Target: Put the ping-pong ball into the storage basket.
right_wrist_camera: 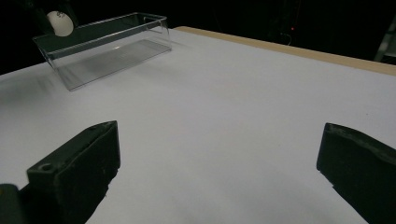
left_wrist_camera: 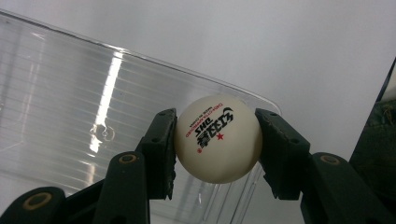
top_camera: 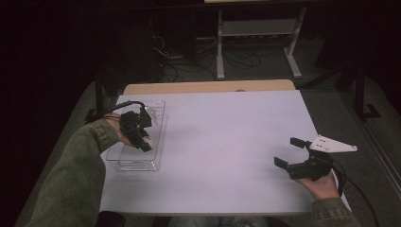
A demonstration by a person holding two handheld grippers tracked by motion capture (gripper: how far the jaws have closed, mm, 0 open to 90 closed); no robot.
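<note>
Dim workshop surroundings frame a pale worktop (top_camera: pixel 222 142), its far edge showing bare wood. At the left claw (top_camera: pixel 144 142), a white table-tennis ball (left_wrist_camera: pixel 217 138) with red and black print sits clamped between the two black jaws, the pads pressing on either side of it. Just below and behind that claw stands a clear plastic tray (top_camera: pixel 158 120), a long transparent box resting on the worktop; the ball hangs over it, and whether it touches the tray wall cannot be told. From the right gripper view the ball (right_wrist_camera: pixel 60 22) shows at the tray's (right_wrist_camera: pixel 112 44) far end. Well apart from the tray, the right claw (top_camera: pixel 289 152) rests with its jaws spread wide and nothing between them, bare worktop ahead.
</note>
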